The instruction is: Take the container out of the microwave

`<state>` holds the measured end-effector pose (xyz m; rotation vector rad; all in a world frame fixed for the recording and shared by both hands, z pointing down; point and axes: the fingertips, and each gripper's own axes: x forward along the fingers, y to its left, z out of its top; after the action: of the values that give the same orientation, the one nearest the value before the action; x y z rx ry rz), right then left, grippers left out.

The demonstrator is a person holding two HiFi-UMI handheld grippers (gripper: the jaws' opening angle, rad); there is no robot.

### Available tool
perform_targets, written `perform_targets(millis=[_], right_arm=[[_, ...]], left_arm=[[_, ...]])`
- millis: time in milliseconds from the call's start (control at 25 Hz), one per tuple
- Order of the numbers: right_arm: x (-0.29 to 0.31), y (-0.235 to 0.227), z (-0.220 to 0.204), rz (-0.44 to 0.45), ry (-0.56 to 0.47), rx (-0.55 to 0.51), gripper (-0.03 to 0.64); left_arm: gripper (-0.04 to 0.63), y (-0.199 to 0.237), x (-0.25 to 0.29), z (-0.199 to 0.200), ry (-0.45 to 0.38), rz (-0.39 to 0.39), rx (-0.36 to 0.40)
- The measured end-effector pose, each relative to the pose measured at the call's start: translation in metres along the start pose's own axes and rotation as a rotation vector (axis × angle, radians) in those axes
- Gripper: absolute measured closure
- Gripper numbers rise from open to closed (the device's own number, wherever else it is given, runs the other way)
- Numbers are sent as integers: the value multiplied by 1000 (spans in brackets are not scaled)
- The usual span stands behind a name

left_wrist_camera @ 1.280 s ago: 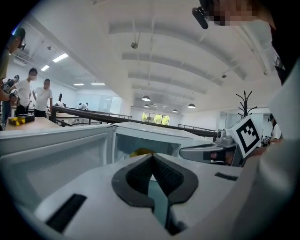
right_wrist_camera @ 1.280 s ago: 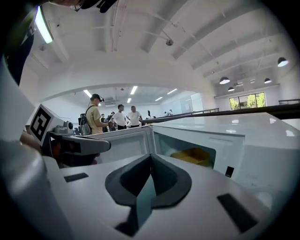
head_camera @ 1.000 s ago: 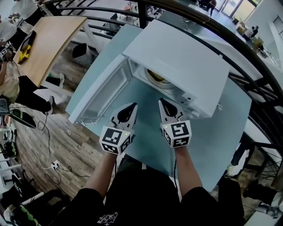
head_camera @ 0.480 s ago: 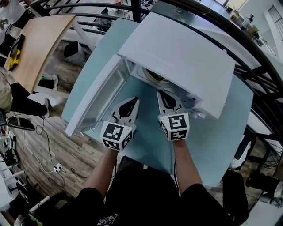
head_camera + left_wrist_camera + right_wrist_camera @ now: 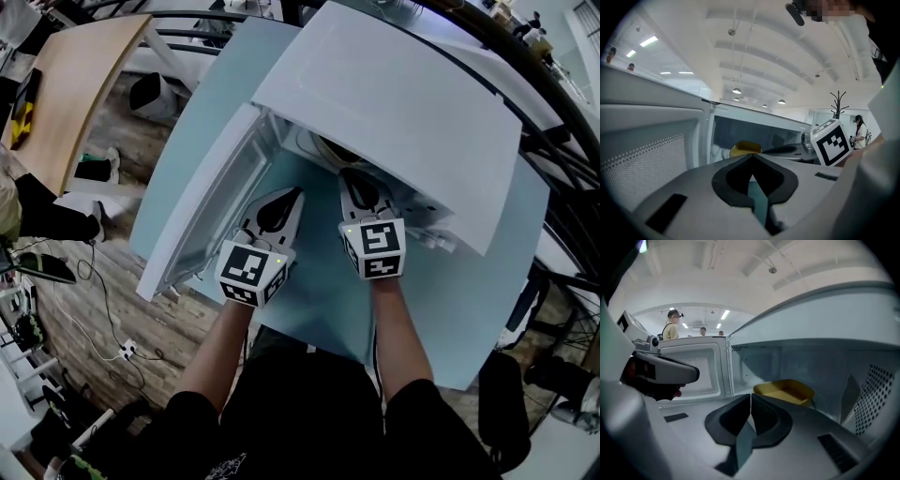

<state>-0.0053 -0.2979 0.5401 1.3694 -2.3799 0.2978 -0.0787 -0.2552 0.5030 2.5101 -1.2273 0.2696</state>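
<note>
Reaching toward the open microwave (image 5: 394,103), both tools point at its mouth. The microwave door (image 5: 202,211) hangs wide open, out at 10 o'clock from the person. So the first part is done: the way in is free.

The yellow container (image 5: 785,391) is not out yet. It sits on the floor inside the microwave, toward the back. In the right gripper view it lies at about 1 o'clock from the jaw tips, and nothing is touching it. In the left gripper view it peeks out at 12 o'clock, just over the jaws and further in.

The right gripper (image 5: 750,395) is pinched closed. Its two tips press together with nothing between them. It is right at the edge of the microwave's mouth. The left gripper (image 5: 751,157) is pinched closed too, and it has nothing in it. It is at 9 o'clock from the right one, beside the door and above the pale blue table (image 5: 450,309).

I think most of the job is left. A tool has to open up, go in deeper, pinch the container's rim, and bring it out. With the jaws closed like this, no grab can happen yet.
</note>
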Motion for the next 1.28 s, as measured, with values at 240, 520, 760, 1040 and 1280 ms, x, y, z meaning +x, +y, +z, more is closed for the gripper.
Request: perform_targets(millis=[240,520,760,1040,1280], right_arm=[[14,-2,-4,-6,13,-5,609],[24,-4,-3,-13,28,-33,608],[36,-2,-2,-1,43,-73,607],[47,-1,-9,11,75,-131,544],[54,-2,-6,15,84,-197,531]], left_arm=[[588,5,10,0,-3,-11,2],[588,10,16,-1,3,-19,-4],[588,15,19,-4,9,-18,-9],[588,21,20,-9,18,-14,-12],[588,26,19,-8,20,-10,-12]])
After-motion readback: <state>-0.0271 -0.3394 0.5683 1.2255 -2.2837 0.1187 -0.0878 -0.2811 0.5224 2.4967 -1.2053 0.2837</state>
